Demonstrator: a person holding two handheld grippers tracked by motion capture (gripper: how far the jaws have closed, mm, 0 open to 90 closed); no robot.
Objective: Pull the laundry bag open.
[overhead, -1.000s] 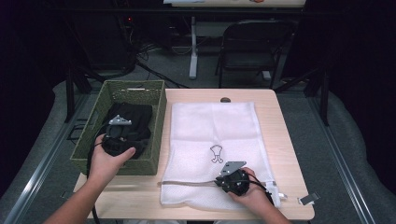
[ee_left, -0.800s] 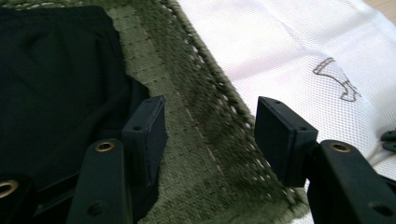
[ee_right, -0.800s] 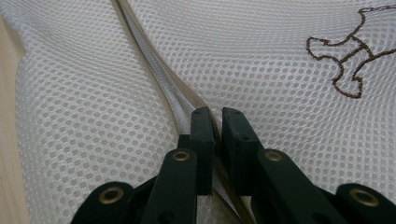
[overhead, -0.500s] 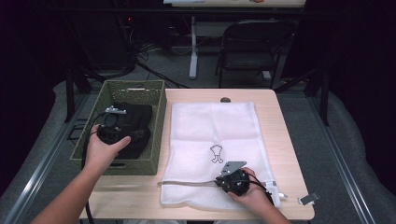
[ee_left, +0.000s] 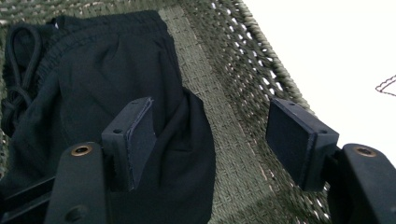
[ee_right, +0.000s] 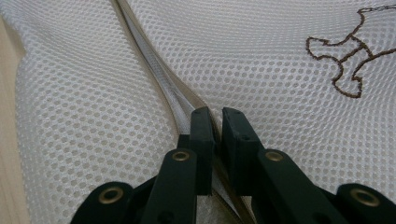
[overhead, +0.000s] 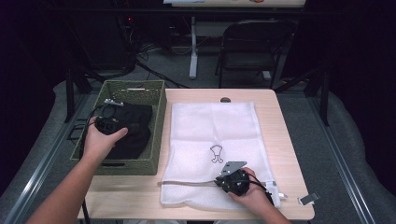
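— What's on the table?

— Biggest thing is a white mesh bag, lying flat and covering most of the top, with a small brown outline figure stitched on it. To its left stands a green woven basket, its side just beside the bag's edge.

— And inside the basket?

— A black garment, bunched up, with a drawstring cord curled at one end. It fills most of the floor of the basket.

— Where are the hands?

— The left gripper is down in the basket over the garment. Its jaws stand wide apart and grip nothing: one pad sits over the black cloth, the other over the basket's weave near the wall.

— The right one?

— The right gripper is at the bag's near edge. Its jaws are pinched nearly together on the zipper, which runs away from them as a pale strip across the mesh.

— Anything smaller?

— A little metal clip lies at the table's near right corner, apart from the bag.
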